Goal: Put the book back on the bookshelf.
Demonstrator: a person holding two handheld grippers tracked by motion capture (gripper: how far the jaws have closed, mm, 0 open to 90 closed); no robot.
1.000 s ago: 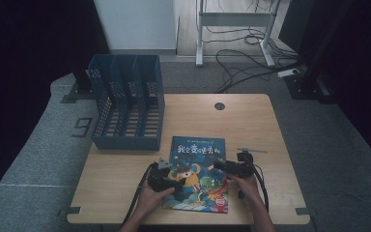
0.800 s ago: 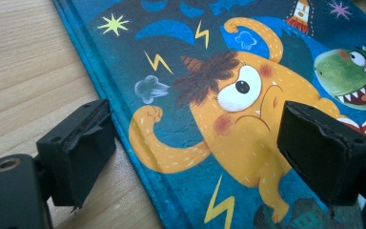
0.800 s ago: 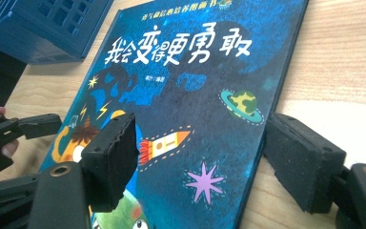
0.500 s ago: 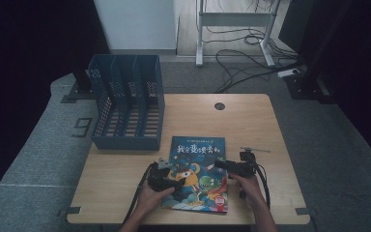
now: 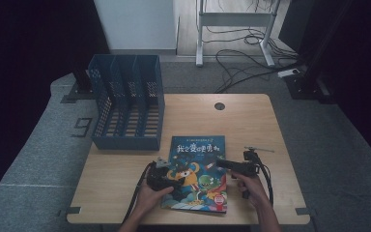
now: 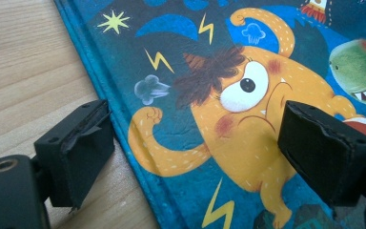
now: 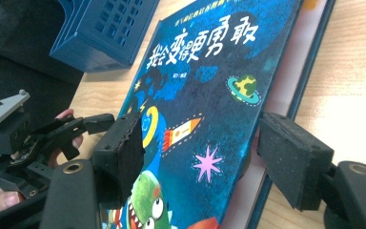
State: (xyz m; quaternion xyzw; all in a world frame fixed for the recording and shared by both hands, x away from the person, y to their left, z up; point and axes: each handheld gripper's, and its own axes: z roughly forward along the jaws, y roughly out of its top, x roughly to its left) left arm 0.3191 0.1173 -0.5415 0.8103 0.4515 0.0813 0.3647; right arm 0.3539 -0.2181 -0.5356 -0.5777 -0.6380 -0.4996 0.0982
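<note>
Two grippers work at one picture book (image 5: 196,173) that lies near the front edge of the wooden table (image 5: 251,121), well apart from nothing but close below the blue file rack (image 5: 128,102). Since a second ago the right gripper (image 5: 223,163) has been narrowing its jaws, and in the right gripper view the front cover (image 7: 209,95) now stands lifted off the pages, tilted up between the two spread pads, which do not yet press it; I judge the cover is being caught at its free edge so the book can be opened or raised. The left gripper (image 5: 176,180) stays where it was, jaws spread wide, one pad over the bare wood and the other over the orange monster on the cover, straddling the spine edge without pinching it. From above the book looks flat and shut; the raised cover and the pale pages beneath it show in the right gripper view.
</note>
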